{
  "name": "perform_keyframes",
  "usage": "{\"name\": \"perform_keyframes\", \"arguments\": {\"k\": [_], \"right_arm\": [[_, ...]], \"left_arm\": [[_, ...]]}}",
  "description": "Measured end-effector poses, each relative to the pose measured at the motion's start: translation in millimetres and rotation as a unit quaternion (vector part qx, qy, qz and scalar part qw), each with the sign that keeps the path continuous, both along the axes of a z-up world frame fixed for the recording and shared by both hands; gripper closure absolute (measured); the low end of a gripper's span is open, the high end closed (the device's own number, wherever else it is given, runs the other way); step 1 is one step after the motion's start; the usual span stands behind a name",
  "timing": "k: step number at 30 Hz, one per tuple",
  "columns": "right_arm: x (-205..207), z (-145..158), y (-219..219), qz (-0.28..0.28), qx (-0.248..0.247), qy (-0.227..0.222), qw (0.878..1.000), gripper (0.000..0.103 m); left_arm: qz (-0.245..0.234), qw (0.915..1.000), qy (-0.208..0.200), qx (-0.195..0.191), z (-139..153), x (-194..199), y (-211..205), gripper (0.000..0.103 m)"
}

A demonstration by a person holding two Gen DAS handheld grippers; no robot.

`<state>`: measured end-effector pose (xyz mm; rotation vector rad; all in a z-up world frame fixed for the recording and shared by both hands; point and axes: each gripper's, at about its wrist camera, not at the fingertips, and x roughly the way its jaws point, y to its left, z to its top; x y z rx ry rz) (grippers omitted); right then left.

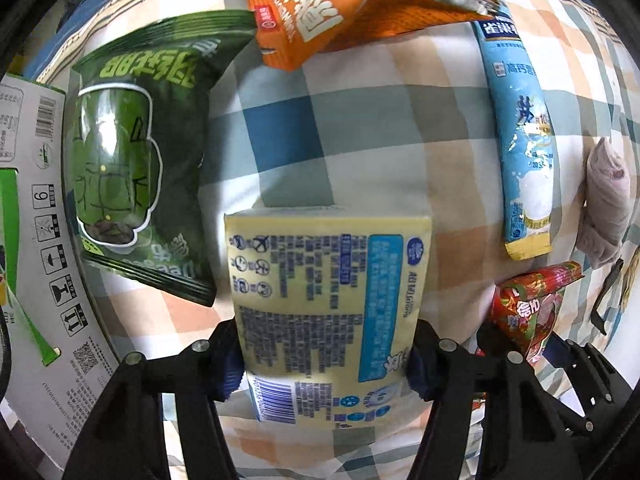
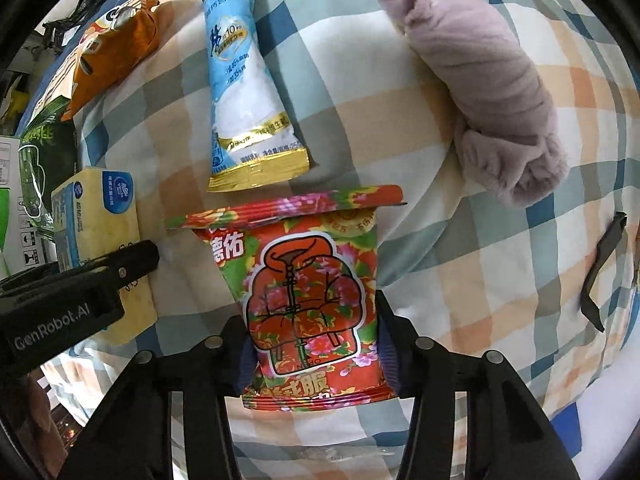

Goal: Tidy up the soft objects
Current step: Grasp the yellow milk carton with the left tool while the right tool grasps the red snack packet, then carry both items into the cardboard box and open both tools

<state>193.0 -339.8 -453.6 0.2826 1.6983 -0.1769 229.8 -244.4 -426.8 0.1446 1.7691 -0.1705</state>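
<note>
My left gripper (image 1: 326, 364) is shut on a yellow tissue pack (image 1: 320, 312), which also shows in the right wrist view (image 2: 100, 248). My right gripper (image 2: 316, 356) is shut on a red floral packet (image 2: 308, 292), seen at the lower right of the left wrist view (image 1: 528, 312). On the checked bedsheet (image 1: 360, 120) lie a green packet (image 1: 136, 168), an orange packet (image 1: 320, 12), a blue sachet (image 1: 524, 136) and a rolled mauve cloth (image 2: 488, 80). The blue sachet (image 2: 244, 80) lies just beyond the red packet.
A white cardboard box (image 1: 36, 240) with printed symbols stands at the left edge. A dark strap (image 2: 604, 268) lies on the sheet at the right. The left gripper's body (image 2: 72, 300) is close on the right gripper's left.
</note>
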Motion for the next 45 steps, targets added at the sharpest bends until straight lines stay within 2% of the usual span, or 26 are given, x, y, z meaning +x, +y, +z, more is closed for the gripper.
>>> {"name": "perform_keyframes", "arguments": {"k": [3, 7, 12, 17, 20, 23, 25, 29, 34, 38, 40, 45], "right_arm": [[-2, 21, -5, -0.003, -0.003, -0.004, 1.0, 0.054], [-10, 41, -4, 0.002, -0.009, -0.018, 1.0, 0.055], [-25, 73, 3, 0.009, -0.007, -0.045, 0.999, 0.055], [-41, 113, 24, 0.025, 0.018, -0.072, 0.997, 0.055], [-49, 137, 48, 0.046, 0.037, -0.091, 0.994, 0.055], [-51, 177, 81, 0.071, 0.06, -0.106, 0.99, 0.055], [-51, 197, 106, 0.09, 0.078, -0.117, 0.986, 0.055], [-42, 224, 155, 0.117, 0.112, -0.132, 0.978, 0.055], [-16, 240, 222, 0.138, 0.134, -0.141, 0.971, 0.055], [11, 234, 272, 0.139, 0.131, -0.129, 0.973, 0.055], [25, 230, 291, 0.135, 0.127, -0.124, 0.975, 0.055], [66, 197, 333, 0.119, 0.097, -0.097, 0.983, 0.055]], "left_arm": [[-0.007, 0.9999, -0.011, 0.002, 10, -8, -15, 0.043], [-0.009, 0.9993, -0.036, -0.002, 31, -21, -7, 0.043], [-0.008, 0.997, -0.076, -0.015, 71, -55, -3, 0.043], [0.022, 0.9936, -0.105, -0.038, 110, -99, 20, 0.043], [0.038, 0.9901, -0.125, -0.05, 145, -124, 44, 0.043], [0.052, 0.9863, -0.147, -0.054, 180, -134, 78, 0.043], [0.065, 0.9841, -0.155, -0.057, 198, -115, 115, 0.043], [0.103, 0.9792, -0.166, -0.056, 232, -120, 167, 0.043], [0.138, 0.9731, -0.176, -0.055, 238, -81, 245, 0.043], [0.152, 0.9735, -0.157, -0.067, 230, -29, 308, 0.043], [0.157, 0.9744, -0.145, -0.069, 220, -6, 330, 0.043], [0.161, 0.979, -0.099, -0.076, 179, 43, 372, 0.043]]}}
